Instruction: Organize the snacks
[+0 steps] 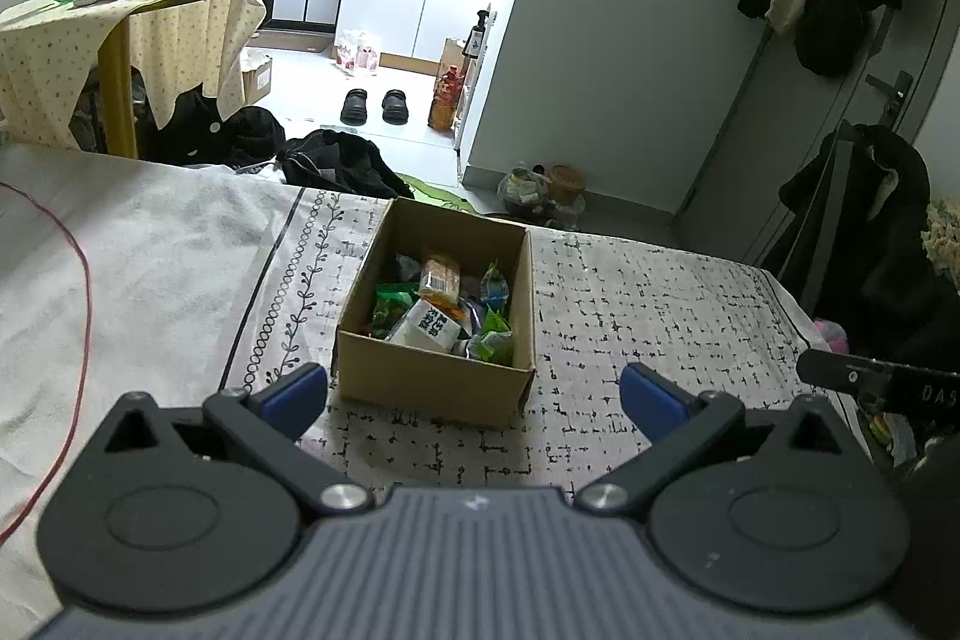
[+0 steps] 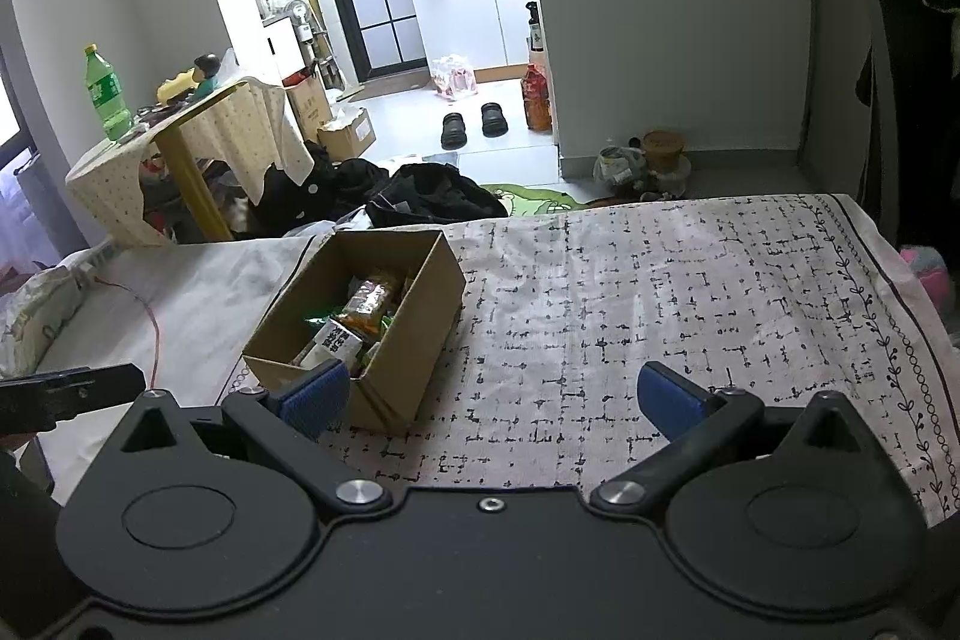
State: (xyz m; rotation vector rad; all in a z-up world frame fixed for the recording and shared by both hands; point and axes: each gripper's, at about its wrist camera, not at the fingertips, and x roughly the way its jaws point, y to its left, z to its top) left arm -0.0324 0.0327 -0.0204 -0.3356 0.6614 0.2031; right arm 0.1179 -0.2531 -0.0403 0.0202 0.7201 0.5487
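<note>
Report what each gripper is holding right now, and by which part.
Nothing is held. The left gripper and the right gripper are both open and empty; the snacks lie in the cardboard box.

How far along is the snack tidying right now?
It looks nearly done or finished: the wrapped snacks all lie piled inside the open brown cardboard box, and no loose packet shows on the black-and-white patterned cloth. Nothing is in hand: the left hand-held gripper and right hand-held gripper are both open and empty. What is left, if anything, these views do not show.
</note>
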